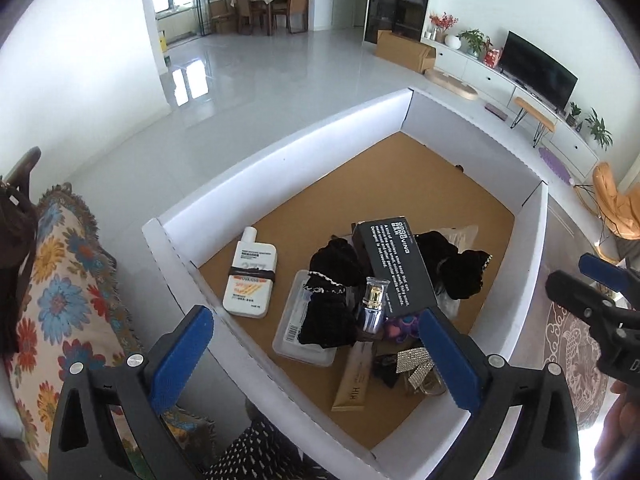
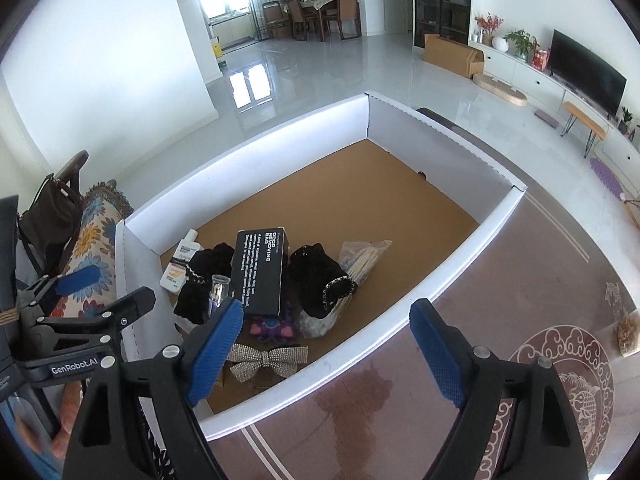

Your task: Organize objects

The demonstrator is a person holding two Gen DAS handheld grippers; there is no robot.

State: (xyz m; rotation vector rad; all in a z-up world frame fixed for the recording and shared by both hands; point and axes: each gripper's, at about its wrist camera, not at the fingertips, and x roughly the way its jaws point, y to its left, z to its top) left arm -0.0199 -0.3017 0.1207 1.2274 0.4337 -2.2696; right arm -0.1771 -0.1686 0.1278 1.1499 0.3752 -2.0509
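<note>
1. Currently left claw (image 1: 316,356) tilts steeply down over the box (image 1: 280,152), spread wide, nothing between its pads.
2. Right claw (image 2: 326,350) angled down at the box's near wall, wide, empty.
3. Bottle (image 1: 251,276), black carton (image 1: 394,266), bow (image 2: 266,360) lie inside the box.

A glossy pale floor (image 1: 280,92) runs back to a dining table (image 2: 320,6) ringed by wooden chairs. Along the right wall stands a white cabinet (image 1: 480,76) bearing a dark television (image 1: 538,70) and potted plants — a brown cardboard carton (image 2: 452,54) lies nearby. A floral-patterned throw (image 1: 68,292) covers the seat at left, and a patterned rug (image 2: 520,380) lies at lower right.
</note>
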